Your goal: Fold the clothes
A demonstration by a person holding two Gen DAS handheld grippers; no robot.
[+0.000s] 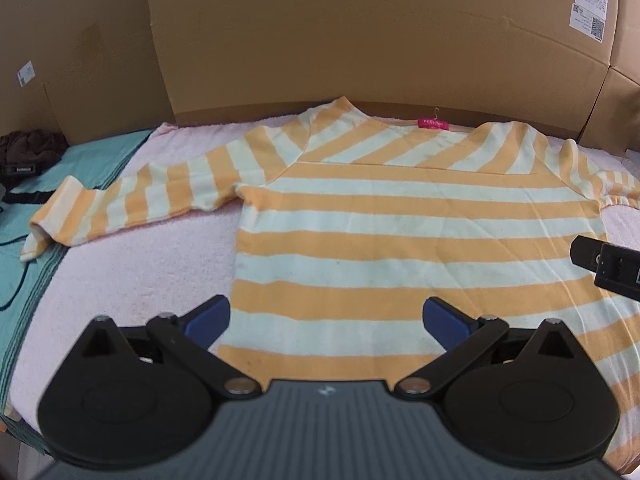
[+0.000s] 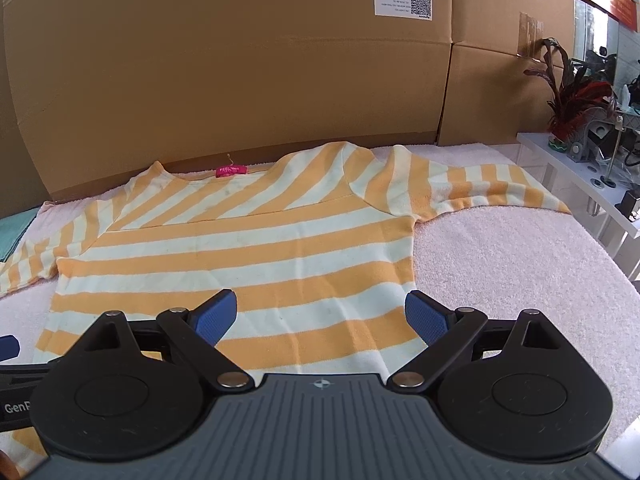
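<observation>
An orange-and-cream striped sweater (image 1: 400,232) (image 2: 248,248) lies flat on the pink towel (image 1: 132,264), collar and pink label (image 1: 432,124) at the far side, both sleeves spread out sideways. My left gripper (image 1: 326,318) hovers open over the hem near the sweater's left corner, nothing between its blue pads (image 1: 210,318). My right gripper (image 2: 320,316) is open too, above the hem's right part, its blue pads (image 2: 426,318) empty. The right gripper's black body (image 1: 612,268) shows at the right edge of the left wrist view.
Cardboard boxes (image 1: 360,40) wall off the far side. A teal cloth (image 1: 24,216) with dark items (image 1: 28,152) lies left of the towel. On the right stands a white shelf (image 2: 580,172) with a plant (image 2: 572,92) and small objects.
</observation>
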